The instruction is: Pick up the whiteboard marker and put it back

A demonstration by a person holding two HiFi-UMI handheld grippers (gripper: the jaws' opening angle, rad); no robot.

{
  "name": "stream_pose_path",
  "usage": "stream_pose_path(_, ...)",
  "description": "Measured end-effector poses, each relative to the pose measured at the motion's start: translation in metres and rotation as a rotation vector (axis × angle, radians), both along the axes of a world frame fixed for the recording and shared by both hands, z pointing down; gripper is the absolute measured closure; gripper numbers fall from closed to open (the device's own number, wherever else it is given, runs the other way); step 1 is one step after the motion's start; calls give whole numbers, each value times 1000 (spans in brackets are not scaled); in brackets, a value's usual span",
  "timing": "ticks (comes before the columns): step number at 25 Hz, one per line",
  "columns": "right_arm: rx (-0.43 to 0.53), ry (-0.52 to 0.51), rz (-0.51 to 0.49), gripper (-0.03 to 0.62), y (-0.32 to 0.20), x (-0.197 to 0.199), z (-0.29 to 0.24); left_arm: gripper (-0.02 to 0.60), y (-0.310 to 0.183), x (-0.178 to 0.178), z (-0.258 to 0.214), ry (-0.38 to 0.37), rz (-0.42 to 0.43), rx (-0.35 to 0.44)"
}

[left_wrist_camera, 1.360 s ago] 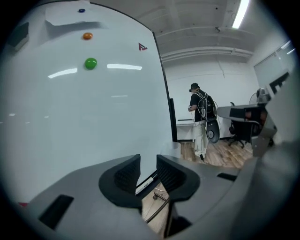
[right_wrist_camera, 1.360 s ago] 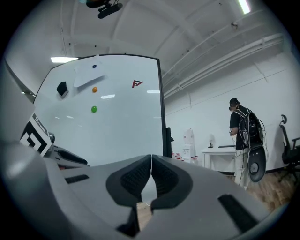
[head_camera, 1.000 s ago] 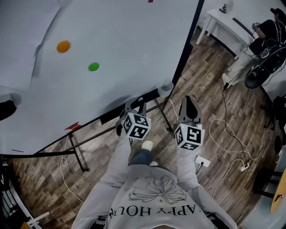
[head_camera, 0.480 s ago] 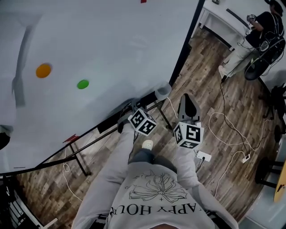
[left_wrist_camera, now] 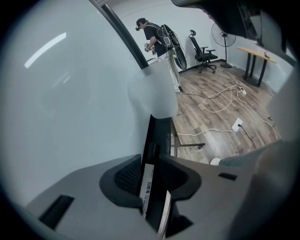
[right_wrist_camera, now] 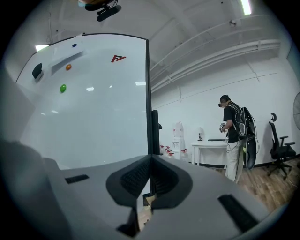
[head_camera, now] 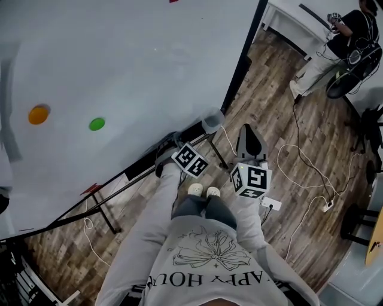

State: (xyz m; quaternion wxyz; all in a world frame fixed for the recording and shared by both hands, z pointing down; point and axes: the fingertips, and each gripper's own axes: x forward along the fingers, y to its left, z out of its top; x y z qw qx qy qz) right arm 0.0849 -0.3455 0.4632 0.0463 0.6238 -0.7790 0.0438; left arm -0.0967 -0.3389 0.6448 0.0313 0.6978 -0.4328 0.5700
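Between the jaws of the left gripper (left_wrist_camera: pixel 151 161), which are opening, the whiteboard marker (left_wrist_camera: pixel 147 185) is seen, lined up along the black tray (left_wrist_camera: pixel 158 129) at the foot of the whiteboard (head_camera: pixel 119 66). The right gripper (right_wrist_camera: pixel 150 158) is held to its right, its jaws closed together on nothing. A green magnet (head_camera: pixel 96 124) and an orange magnet (head_camera: pixel 38 115) are stuck higher on the board. Far off, a standing person (head_camera: pixel 344 33) is seen by a white table (head_camera: pixel 281 18)

Orange magnet (head_camera: pixel 38 114) beside green magnet (head_camera: pixel 96 124); white cables (left_wrist_camera: pixel 205 130) trail across wood floor (head_camera: pixel 263 101).
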Motion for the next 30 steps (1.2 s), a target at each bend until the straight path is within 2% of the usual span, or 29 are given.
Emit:
stream_pose_path(8,-20,-5,-37,591,-12,8,1,468,-2,-1,8,-76,-5,-53)
stream_pose_path(13,-28,-12,-54,591,-18,13,2,514,-3,-3,15,-157,15,-80)
stream_pose_path(18,-27,-16,-56,591,-19,14,3,518,-3,-6,18,-162,13,-97)
stream_pose_path(24,-25,-18,-45,591,-18,24,0,523,-3,-5,17,-171,9,-80)
stream_pose_path(30,-16,-23,-30,591,-16,32,-4,525,-3,-5,16,-126,7,-56)
